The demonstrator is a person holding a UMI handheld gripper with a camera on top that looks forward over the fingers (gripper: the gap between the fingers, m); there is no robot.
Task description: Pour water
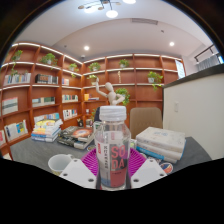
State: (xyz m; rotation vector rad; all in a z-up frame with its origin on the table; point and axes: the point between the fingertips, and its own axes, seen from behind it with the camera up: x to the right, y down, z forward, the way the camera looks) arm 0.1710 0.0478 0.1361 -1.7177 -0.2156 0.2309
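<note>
A clear plastic bottle (113,145) with a white cap and a pink and grey "SODA" label stands upright between my fingers. My gripper (113,163) is shut on the bottle, and the magenta pads (92,161) press on its two sides at label height. The bottle appears lifted above the dark table (40,153). A clear cup (57,163) sits on the table just left of the left finger.
Stacks of books (160,143) lie on the table to the right of the bottle, and more books (45,128) lie to the left. Wooden bookshelves (40,90) with plants line the far walls. A tan chair back (146,119) stands behind the table.
</note>
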